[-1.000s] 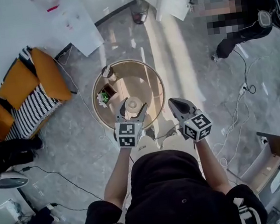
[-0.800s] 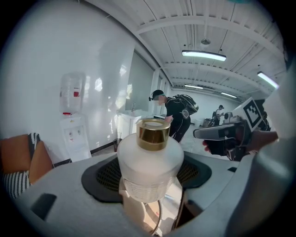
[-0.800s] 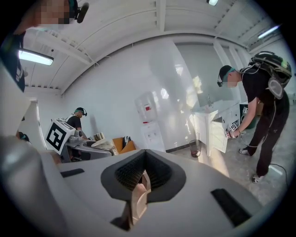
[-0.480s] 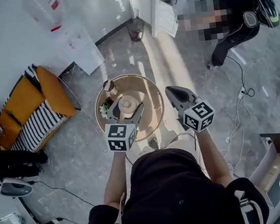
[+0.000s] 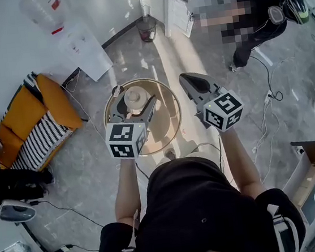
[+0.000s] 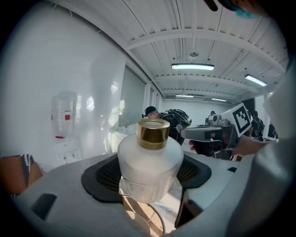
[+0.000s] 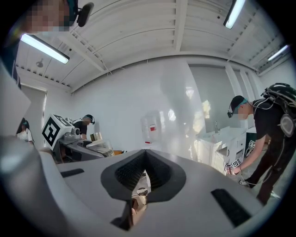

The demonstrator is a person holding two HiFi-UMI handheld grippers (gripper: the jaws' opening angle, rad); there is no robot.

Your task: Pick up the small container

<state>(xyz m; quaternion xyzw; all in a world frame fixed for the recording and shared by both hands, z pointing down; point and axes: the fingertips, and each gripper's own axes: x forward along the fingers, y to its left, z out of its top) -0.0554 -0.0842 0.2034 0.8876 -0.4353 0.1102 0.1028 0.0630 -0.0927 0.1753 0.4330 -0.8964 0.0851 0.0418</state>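
Observation:
The small container is a frosted white bottle with a gold cap. My left gripper is shut on it and holds it upright in the air above the round wooden table. In the left gripper view the bottle's body fills the space between the dark pads. My right gripper hangs beside it on the right, shut with nothing in it. In the right gripper view its jaws meet in a narrow V, and the left gripper shows at the left.
An orange and striped chair stands left of the table. A white water dispenser, a small bin and white cabinets line the far wall. A person in black bends at the upper right. Cables trail over the floor.
Both grippers have risen toward the camera. The left one has carried the container up from the table top. The right one has stayed shut beside it.

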